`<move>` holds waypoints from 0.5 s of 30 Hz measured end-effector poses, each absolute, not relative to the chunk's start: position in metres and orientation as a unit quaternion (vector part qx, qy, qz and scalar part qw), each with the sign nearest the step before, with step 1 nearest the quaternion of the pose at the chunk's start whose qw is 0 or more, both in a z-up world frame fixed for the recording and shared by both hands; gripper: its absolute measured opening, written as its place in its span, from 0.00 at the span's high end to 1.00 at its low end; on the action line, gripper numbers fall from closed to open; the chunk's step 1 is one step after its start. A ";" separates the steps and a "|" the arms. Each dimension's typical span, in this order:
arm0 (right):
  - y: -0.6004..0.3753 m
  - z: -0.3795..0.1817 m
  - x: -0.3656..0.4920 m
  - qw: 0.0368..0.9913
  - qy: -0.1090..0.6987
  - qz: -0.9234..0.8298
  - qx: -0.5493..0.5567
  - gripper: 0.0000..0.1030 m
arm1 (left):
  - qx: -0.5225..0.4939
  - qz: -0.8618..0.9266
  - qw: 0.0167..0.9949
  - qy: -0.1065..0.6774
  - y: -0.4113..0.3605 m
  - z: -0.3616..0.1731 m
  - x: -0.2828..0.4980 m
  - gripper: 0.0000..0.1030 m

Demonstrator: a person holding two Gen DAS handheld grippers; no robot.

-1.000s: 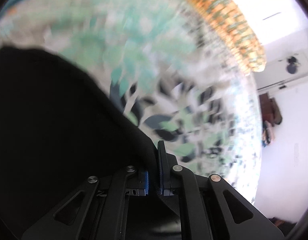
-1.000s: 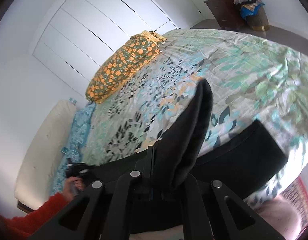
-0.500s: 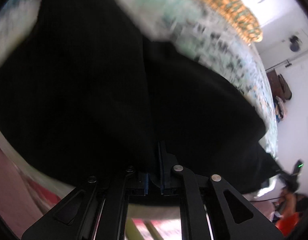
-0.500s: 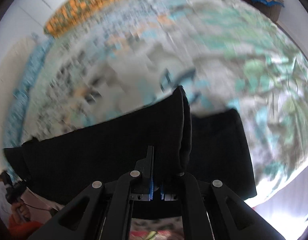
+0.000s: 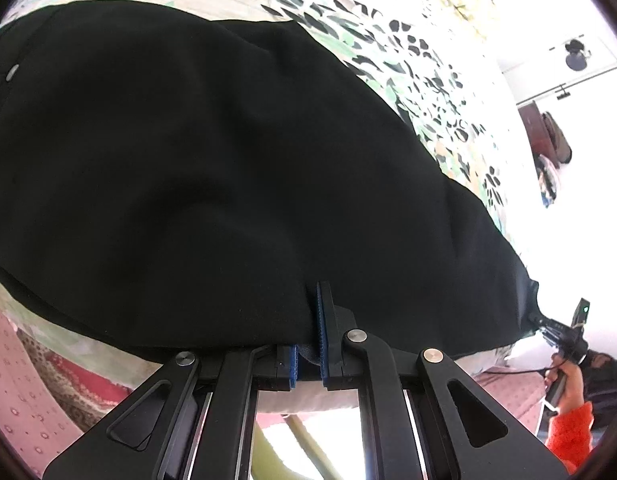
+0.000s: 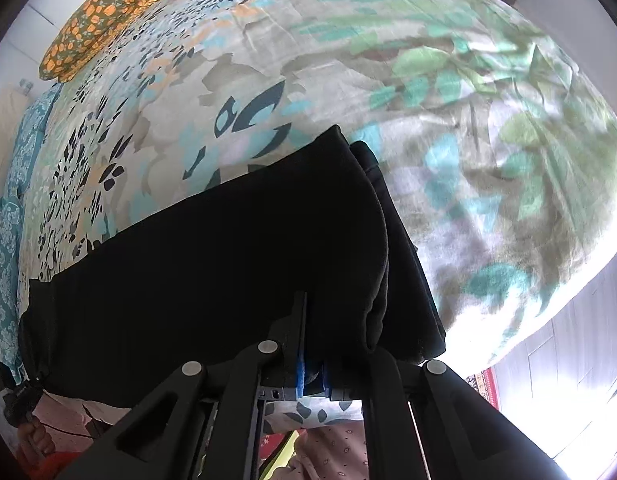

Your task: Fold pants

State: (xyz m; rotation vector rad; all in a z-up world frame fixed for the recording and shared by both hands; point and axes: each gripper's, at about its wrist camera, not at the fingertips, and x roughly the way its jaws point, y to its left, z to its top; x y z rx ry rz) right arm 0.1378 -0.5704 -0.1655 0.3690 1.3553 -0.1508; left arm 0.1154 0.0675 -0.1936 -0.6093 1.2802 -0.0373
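Note:
The black pants point(image 5: 208, 160) lie doubled over on the floral bedspread point(image 5: 408, 60), along its near edge. My left gripper point(image 5: 313, 304) is shut on their near hem, and cloth covers its left finger. In the right wrist view the pants point(image 6: 208, 272) show a stacked folded end at the right. My right gripper point(image 6: 313, 316) is shut on the top layer there, its right finger under the cloth. Each view shows the other gripper at the far end of the pants: the right gripper point(image 5: 564, 330), and the left gripper point(image 6: 12, 396) in a hand.
The bedspread point(image 6: 468, 120) stretches far beyond the pants, with an orange patterned pillow point(image 6: 108, 8) at its head. A blue patterned cloth point(image 6: 8, 200) runs along the far side. A red rug point(image 5: 48, 380) lies below the bed's edge. An orange sleeve point(image 5: 568, 432) is at lower right.
Both grippers came down and tipped toward the bed with the pants edge in them. The lifted layer now lies over the lower layer near the bed's edge.

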 end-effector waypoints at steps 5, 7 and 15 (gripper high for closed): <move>-0.570 -0.163 0.135 0.766 0.617 -0.086 0.161 0.94 | -0.265 -0.025 0.753 0.601 0.059 -0.198 0.112 0.94; -0.568 -0.163 0.135 0.764 0.620 -0.093 0.153 0.94 | -0.256 -0.027 0.753 0.606 0.055 -0.201 0.116 0.94; -0.565 -0.161 0.132 0.770 0.612 -0.086 0.162 0.56 | -0.271 -0.036 0.745 0.608 0.065 -0.199 0.109 0.89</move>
